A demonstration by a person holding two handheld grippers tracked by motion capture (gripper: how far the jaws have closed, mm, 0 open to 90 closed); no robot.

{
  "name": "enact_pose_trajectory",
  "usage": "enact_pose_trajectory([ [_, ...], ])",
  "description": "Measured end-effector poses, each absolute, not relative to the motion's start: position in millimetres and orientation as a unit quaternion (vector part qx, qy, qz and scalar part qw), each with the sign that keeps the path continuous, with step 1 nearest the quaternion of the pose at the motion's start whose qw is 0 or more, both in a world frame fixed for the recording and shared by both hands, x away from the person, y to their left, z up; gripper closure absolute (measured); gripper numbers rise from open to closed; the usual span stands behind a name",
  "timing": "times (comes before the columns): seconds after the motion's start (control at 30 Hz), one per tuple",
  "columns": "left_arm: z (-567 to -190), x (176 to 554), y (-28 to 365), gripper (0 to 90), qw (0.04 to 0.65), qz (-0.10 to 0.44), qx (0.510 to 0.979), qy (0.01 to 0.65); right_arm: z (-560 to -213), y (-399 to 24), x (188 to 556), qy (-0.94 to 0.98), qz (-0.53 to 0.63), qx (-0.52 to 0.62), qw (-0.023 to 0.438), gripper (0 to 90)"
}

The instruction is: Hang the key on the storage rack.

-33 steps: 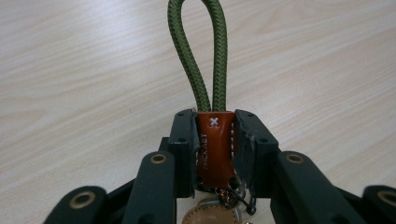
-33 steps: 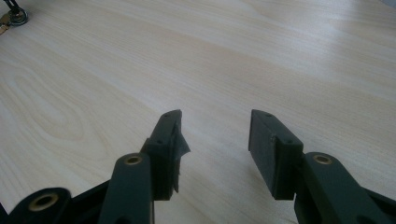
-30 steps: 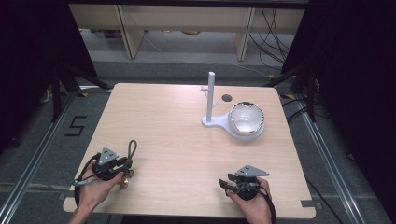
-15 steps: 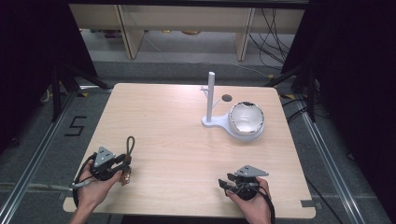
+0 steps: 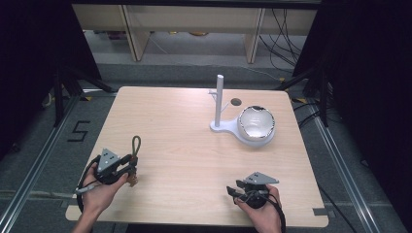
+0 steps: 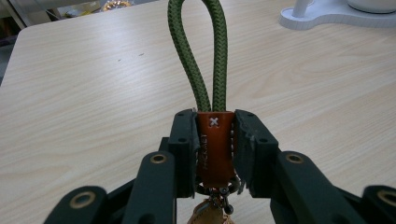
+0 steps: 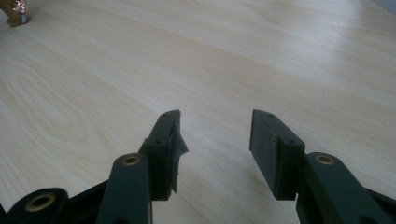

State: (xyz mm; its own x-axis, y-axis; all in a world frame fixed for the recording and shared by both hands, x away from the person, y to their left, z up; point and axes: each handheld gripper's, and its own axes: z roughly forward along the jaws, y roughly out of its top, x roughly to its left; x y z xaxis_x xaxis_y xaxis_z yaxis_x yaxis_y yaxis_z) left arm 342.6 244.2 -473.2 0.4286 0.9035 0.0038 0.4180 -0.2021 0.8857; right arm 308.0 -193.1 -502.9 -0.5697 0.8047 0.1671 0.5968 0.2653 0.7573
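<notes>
Wood table [image 5: 194, 126], dark room, shelving at far side. Near left: left gripper [image 5: 127, 165] clamped on brown leather tab [image 6: 214, 144] of one keychain, its green cord loop [image 6: 198, 51] sticking out toward far side. Near right: right gripper [image 5: 234, 190] jaws apart, empty, resting low. Far right: one white stand [image 5: 221, 104], post upright, one white bowl [image 5: 256, 123] on its base. Risks: tab could slip in the grip; floppy loop might miss or bump the post, tipping the stand.
</notes>
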Motion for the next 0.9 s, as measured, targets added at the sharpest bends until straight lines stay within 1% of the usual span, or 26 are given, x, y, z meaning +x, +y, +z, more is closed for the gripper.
enact_pose_trajectory([
  [0.03,-472.3,342.6,244.1,69.0,0.436,0.279,0.724,0.456,-502.6,-192.8,307.6,0.785,0.409,0.450,0.120,53.9],
  [0.13,-470.7,342.5,243.7,69.0,0.437,0.283,0.722,0.455,-502.5,-193.1,307.5,0.785,0.409,0.450,0.121,53.8],
  [0.23,-467.8,343.0,242.8,69.0,0.445,0.290,0.719,0.448,-502.3,-193.4,307.3,0.786,0.405,0.448,0.132,53.4],
  [0.53,-462.8,344.8,234.6,68.9,0.462,0.295,0.715,0.433,-503.3,-193.9,307.8,0.783,0.411,0.446,0.136,52.7],
  [0.9,-453.2,349.2,225.9,68.9,0.470,0.300,0.716,0.419,-503.0,-194.5,307.9,0.784,0.409,0.449,0.130,52.2],
])
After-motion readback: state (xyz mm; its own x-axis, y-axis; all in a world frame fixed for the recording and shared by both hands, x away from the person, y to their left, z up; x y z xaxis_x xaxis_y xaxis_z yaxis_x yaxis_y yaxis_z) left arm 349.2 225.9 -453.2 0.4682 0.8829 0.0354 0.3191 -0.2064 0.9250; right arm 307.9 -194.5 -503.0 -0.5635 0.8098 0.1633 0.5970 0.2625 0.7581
